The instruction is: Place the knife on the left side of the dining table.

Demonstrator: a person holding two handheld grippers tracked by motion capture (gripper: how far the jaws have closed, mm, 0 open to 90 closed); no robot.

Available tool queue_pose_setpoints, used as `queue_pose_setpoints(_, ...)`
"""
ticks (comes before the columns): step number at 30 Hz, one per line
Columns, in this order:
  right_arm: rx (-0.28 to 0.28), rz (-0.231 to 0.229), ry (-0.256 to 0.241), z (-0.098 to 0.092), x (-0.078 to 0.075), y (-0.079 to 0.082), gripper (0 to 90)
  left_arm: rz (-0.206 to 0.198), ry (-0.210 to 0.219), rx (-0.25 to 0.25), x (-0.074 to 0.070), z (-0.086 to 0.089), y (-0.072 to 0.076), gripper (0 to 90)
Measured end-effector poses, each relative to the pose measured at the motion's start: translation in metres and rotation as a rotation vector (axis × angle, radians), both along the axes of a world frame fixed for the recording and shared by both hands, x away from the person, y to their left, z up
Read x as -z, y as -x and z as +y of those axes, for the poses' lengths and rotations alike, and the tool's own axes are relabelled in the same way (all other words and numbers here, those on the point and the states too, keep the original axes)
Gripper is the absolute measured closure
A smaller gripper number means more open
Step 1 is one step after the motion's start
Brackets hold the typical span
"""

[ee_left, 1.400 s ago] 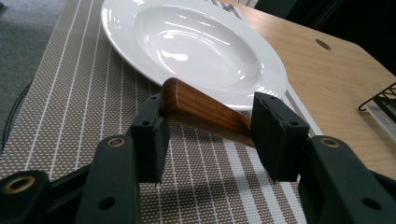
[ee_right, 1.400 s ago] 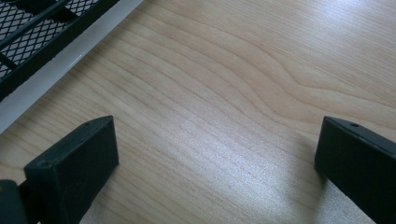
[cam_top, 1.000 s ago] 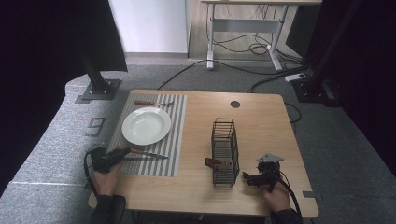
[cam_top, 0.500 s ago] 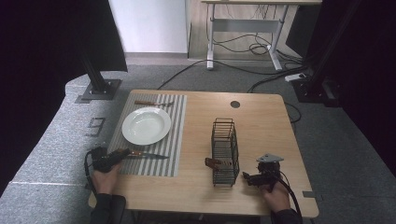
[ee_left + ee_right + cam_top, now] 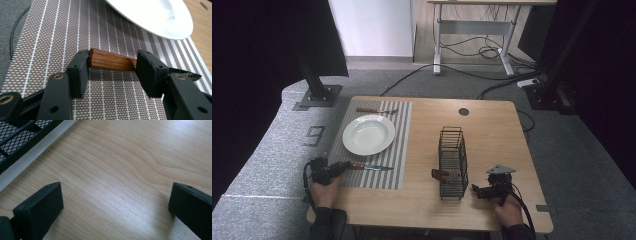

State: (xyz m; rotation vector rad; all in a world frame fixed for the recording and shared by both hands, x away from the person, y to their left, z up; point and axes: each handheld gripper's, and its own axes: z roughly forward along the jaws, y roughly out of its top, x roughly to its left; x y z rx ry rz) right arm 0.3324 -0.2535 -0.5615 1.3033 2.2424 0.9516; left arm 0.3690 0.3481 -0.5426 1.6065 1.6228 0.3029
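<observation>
A wooden-handled knife lies on the striped placemat, just in front of the white plate. My left gripper is at the handle's end. In the left gripper view the brown handle lies crosswise just past the two fingertips, and the left gripper stands open, not clamped on it. The serrated blade pokes out past the right jaw. My right gripper rests near the table's front edge, right of the black wire basket. The right gripper is open over bare wood.
Another wooden-handled utensil lies at the placemat's far edge. A brown handle sticks out of the basket's left side. The basket's mesh base is close on the left in the right gripper view. A round cable hole is at the table's back.
</observation>
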Motion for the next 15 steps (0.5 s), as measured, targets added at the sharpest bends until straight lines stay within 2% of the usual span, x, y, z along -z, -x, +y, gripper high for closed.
queue_pose_setpoints(4, 0.0, 0.0, 0.0, 0.0, 0.0, 0.0, 0.0, 0.004, -0.041, -0.001, -0.0015, -0.0028, 0.0006, 43.9)
queue_pose_setpoints(6, 0.0, 0.0, 0.0, 0.0, 0.0, 0.0, 0.0, -0.002, -0.099, -0.008, -0.003, -0.0054, 0.0016, 43.8)
queue_pose_setpoints(10, 0.0, 0.0, 0.0, 0.0, 0.0, 0.0, 0.0, -0.034, -0.125, -0.031, -0.0069, -0.0056, 0.0042, 37.2)
queue_pose_setpoints(15, 0.0, 0.0, 0.0, 0.0, 0.0, 0.0, 0.0, -0.093, -0.153, -0.055, -0.0087, -0.0043, 0.0042, 26.5)
